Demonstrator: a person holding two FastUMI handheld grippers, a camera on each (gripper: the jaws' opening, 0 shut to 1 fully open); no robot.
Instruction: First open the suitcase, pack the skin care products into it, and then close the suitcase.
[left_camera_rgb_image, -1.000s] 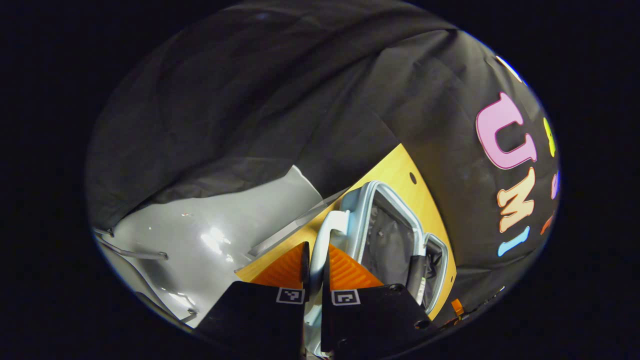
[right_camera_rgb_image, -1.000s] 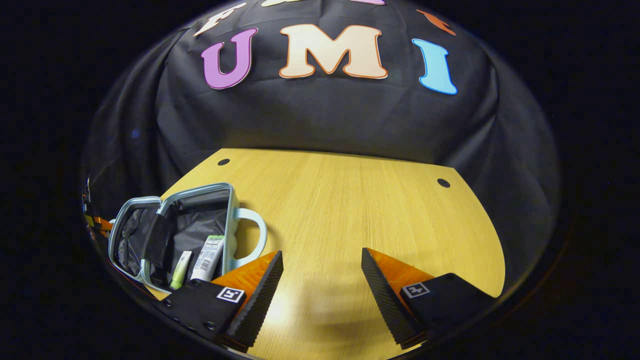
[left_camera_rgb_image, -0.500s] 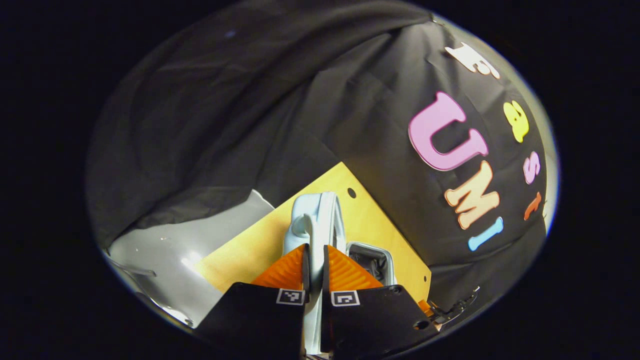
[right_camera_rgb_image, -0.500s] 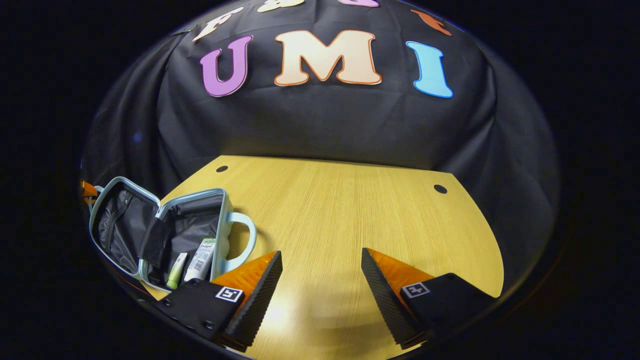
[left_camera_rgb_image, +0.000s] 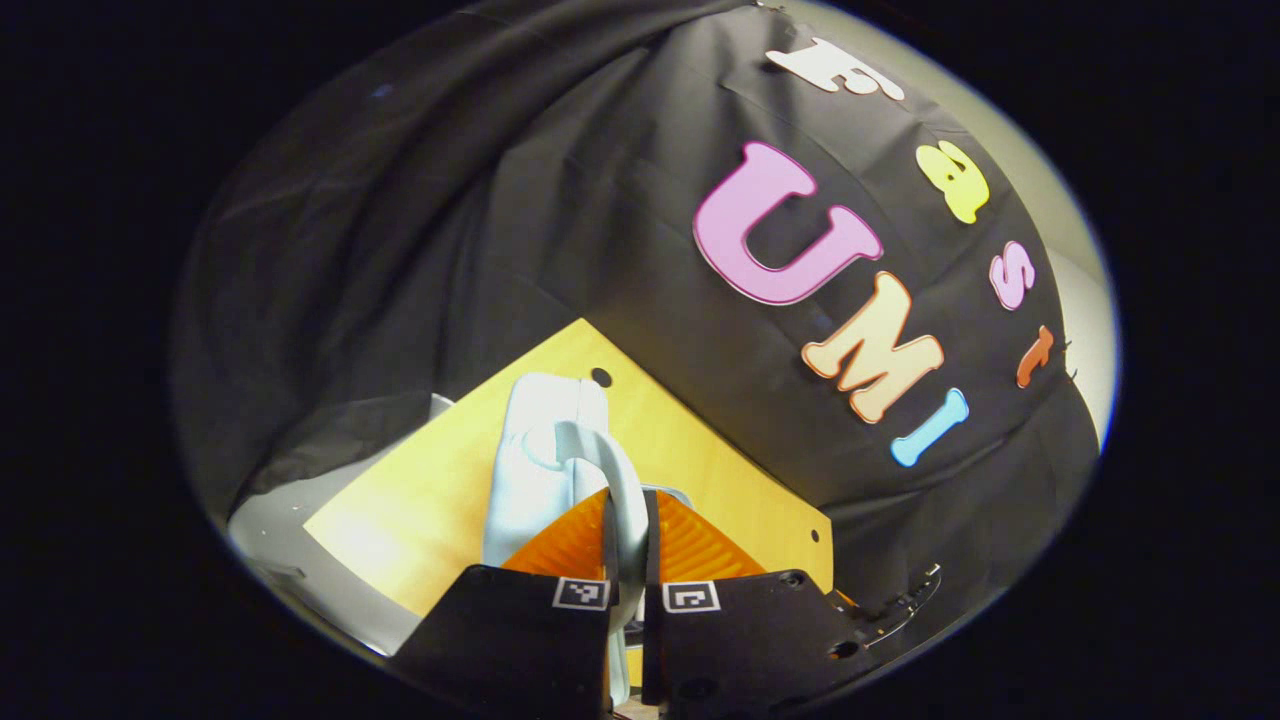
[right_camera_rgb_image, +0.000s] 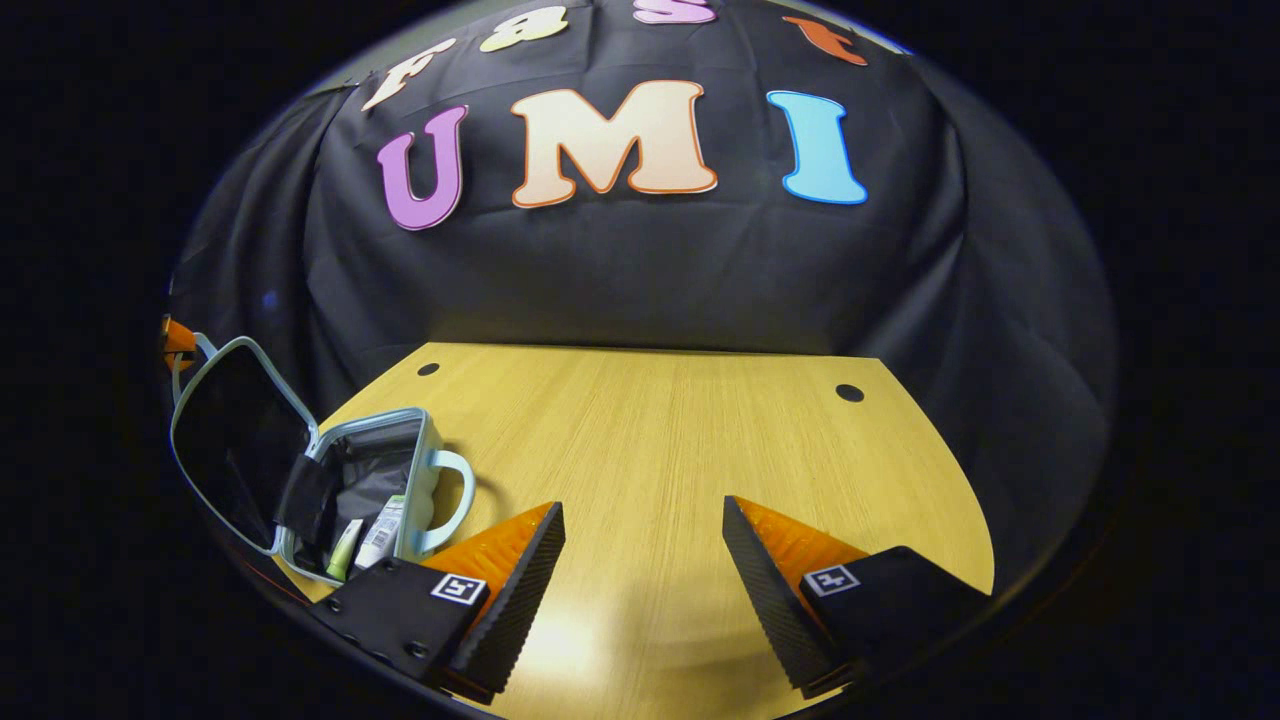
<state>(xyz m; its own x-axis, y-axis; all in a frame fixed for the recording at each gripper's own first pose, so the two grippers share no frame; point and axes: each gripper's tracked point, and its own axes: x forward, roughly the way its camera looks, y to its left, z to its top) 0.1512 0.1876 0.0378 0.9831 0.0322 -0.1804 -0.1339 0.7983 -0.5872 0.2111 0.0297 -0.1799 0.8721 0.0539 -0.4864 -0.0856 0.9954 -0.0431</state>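
Note:
A small light-blue suitcase (right_camera_rgb_image: 395, 470) stands open at the table's left side in the right gripper view. Its lid (right_camera_rgb_image: 235, 440) is raised about upright, dark lining facing right. Inside the base lie a green tube (right_camera_rgb_image: 343, 548) and a white tube (right_camera_rgb_image: 380, 533). In the left gripper view the lid's outer shell (left_camera_rgb_image: 535, 450) rises ahead of me, and my left gripper (left_camera_rgb_image: 628, 497) is shut on the lid's handle (left_camera_rgb_image: 620, 475). My right gripper (right_camera_rgb_image: 642, 508) hangs open over the bare wooden table (right_camera_rgb_image: 680, 440), right of the suitcase, nothing between its fingers.
The table has small round holes near its back corners (right_camera_rgb_image: 849, 392) (right_camera_rgb_image: 428, 369). Black cloth walls close in behind and beside it. Grey floor (left_camera_rgb_image: 265, 525) shows past the table's edge in the left gripper view.
The left gripper, still shut on the handle, has swung the lid up from lying flat open to about upright. The right gripper has stayed open and barely shifted.

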